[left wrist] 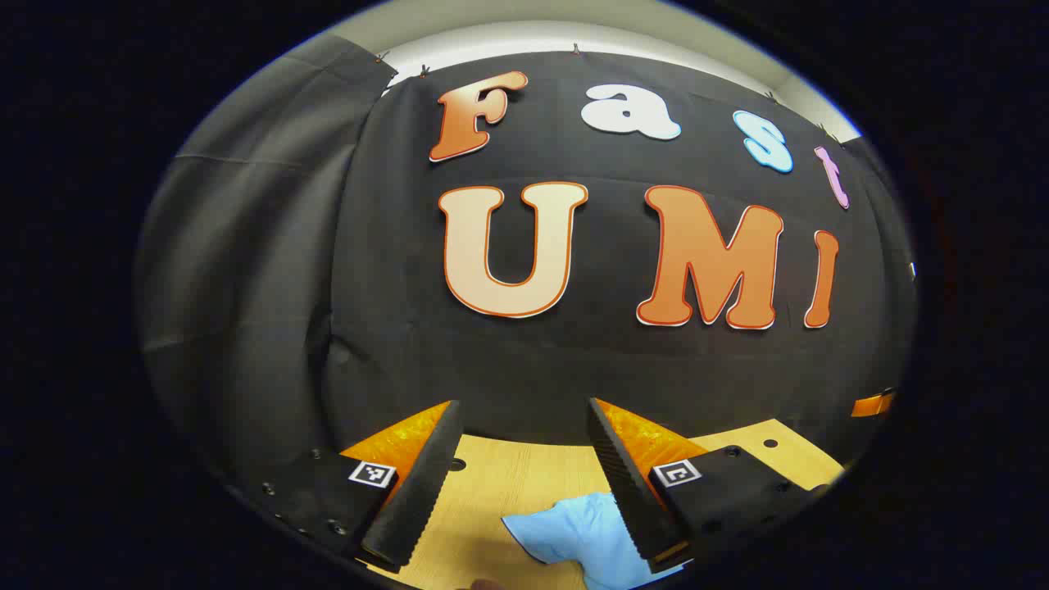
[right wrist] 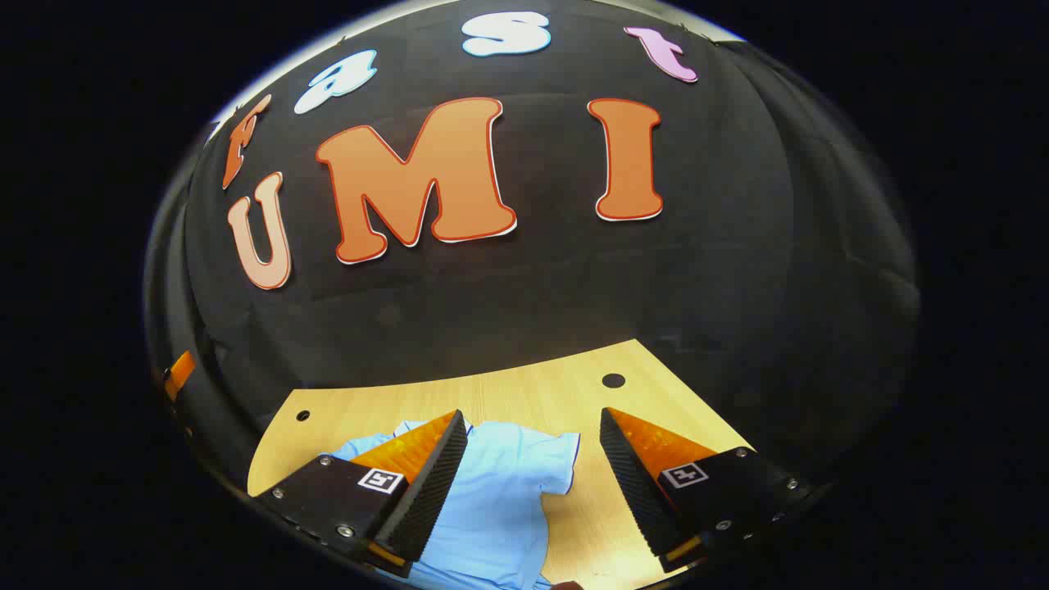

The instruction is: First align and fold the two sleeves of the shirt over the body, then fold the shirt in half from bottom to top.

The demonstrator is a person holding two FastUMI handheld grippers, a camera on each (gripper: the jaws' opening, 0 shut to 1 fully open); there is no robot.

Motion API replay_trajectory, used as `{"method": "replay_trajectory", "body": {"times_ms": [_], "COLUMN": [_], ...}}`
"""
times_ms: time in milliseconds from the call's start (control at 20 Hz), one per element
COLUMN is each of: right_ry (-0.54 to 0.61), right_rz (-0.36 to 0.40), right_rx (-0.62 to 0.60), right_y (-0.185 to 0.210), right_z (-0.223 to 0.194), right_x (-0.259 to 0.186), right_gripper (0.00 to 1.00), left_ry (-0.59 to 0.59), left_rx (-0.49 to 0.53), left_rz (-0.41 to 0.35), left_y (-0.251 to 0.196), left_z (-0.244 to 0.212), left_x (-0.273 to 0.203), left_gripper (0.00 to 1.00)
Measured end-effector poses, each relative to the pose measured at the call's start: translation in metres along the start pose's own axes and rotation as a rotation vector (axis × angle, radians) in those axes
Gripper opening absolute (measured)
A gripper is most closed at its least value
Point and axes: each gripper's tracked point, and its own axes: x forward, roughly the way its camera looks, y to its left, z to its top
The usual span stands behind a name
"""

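A light blue shirt (right wrist: pixel 492 500) lies flat on the wooden table (right wrist: pixel 524 393). In the right gripper view one short sleeve (right wrist: pixel 541 459) spreads out between the fingers. My right gripper (right wrist: pixel 533 426) hangs open above the shirt with nothing between its fingers. In the left gripper view the other sleeve (left wrist: pixel 574 528) lies on the table (left wrist: pixel 508 483) low in the picture, partly behind the right-hand finger (left wrist: pixel 627 483). My left gripper (left wrist: pixel 524 414) is open and holds nothing, hovering over that sleeve.
The black booth wall stands close behind the table in both views. The table (right wrist: pixel 524 393) has small round holes (right wrist: pixel 613 380) near its far edge. Bare wood (right wrist: pixel 598 508) lies to the right of the shirt in the right gripper view.
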Motion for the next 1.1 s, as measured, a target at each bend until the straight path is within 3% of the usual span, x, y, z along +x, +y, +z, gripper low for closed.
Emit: {"method": "replay_trajectory", "body": {"times_ms": [250, 500, 800, 1100], "right_ry": [0.005, 0.001, 0.063, 0.189], "right_rz": [0.017, 0.019, 0.027, -0.013], "right_rx": [-0.026, -0.034, -0.023, 0.026], "right_y": [-0.019, -0.037, -0.043, -0.043], "right_z": [0.001, 0.002, -0.012, -0.047], "right_x": [0.014, 0.023, 0.037, 0.042], "right_gripper": [0.99, 0.99, 0.99, 0.99], "left_ry": [0.012, 0.01, 0.023, 0.022], "left_rx": [-0.065, -0.051, -0.028, 0.011], "left_rz": [0.024, 0.058, 0.074, 0.029], "left_y": [-0.029, -0.043, -0.044, -0.04], "left_z": [-0.003, 0.0, -0.006, -0.003], "left_x": [0.003, -0.004, -0.008, 0.013], "left_gripper": [0.98, 0.98, 0.98, 0.98]}}
